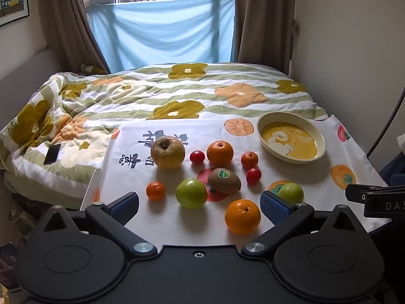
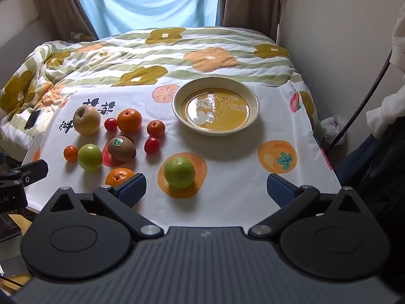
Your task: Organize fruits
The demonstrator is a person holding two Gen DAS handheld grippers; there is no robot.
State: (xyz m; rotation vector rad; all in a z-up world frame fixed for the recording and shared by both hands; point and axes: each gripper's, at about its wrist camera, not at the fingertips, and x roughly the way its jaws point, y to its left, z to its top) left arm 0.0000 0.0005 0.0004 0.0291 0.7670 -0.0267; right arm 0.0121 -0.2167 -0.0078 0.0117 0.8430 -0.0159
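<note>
Several fruits lie on a white printed cloth [image 1: 172, 223]: a large yellowish pear [image 1: 167, 152], oranges [image 1: 220, 152] [image 1: 242, 216], small tangerines [image 1: 155, 190] [image 1: 249, 159], two cherry tomatoes [image 1: 197, 157] [image 1: 253, 175], a kiwi [image 1: 224, 180] and green apples [image 1: 191, 193] [image 1: 291, 192]. An empty yellow plate [image 1: 321, 139] stands at the far right. My left gripper [image 1: 200, 205] hovers open over the near fruits. My right gripper [image 2: 206, 190] is open too, with a green apple [image 2: 179, 172] just beyond its fingers and the plate [image 2: 253, 98] farther off.
The cloth covers a small table [image 2: 253, 197] against a bed with a flowered quilt [image 1: 152, 96]. A phone [image 1: 52, 154] lies on the quilt at left. A wall [image 2: 329, 50] and a dark cable [image 2: 364, 101] stand at right, curtains and a window behind.
</note>
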